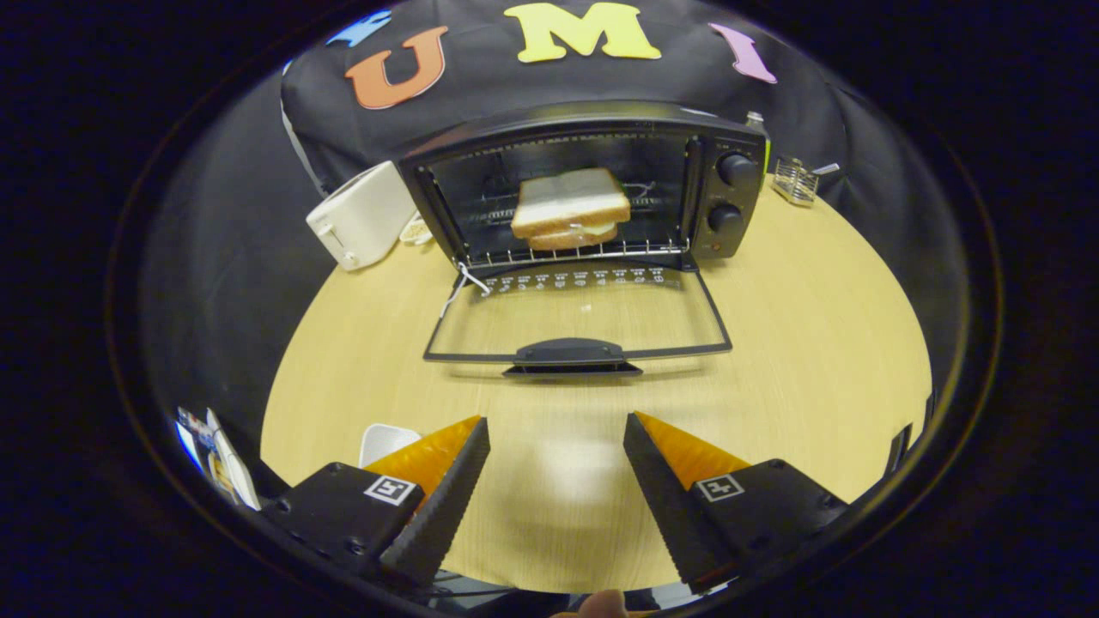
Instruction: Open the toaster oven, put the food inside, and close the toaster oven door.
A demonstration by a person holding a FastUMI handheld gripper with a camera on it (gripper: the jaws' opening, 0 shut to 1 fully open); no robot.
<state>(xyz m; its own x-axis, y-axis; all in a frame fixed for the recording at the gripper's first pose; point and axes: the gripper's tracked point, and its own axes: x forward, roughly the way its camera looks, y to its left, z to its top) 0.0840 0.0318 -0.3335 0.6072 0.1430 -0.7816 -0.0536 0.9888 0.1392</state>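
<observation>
A black toaster oven (pixel 592 184) stands at the far side of the wooden table (pixel 816 343). Its glass door (pixel 577 319) lies folded down flat toward me, handle (pixel 571 354) at the near edge. A sandwich of white bread (pixel 570 209) rests on the wire rack inside the oven. My gripper (pixel 556 429) hovers over the table well short of the door handle, fingers open and spread wide, with nothing between them.
A white pop-up toaster (pixel 361 215) sits left of the oven. A small wire rack (pixel 794 180) stands behind the oven's right side. A white dish (pixel 384 442) peeks out beside my left finger. Two control knobs (pixel 734 193) are on the oven's right panel.
</observation>
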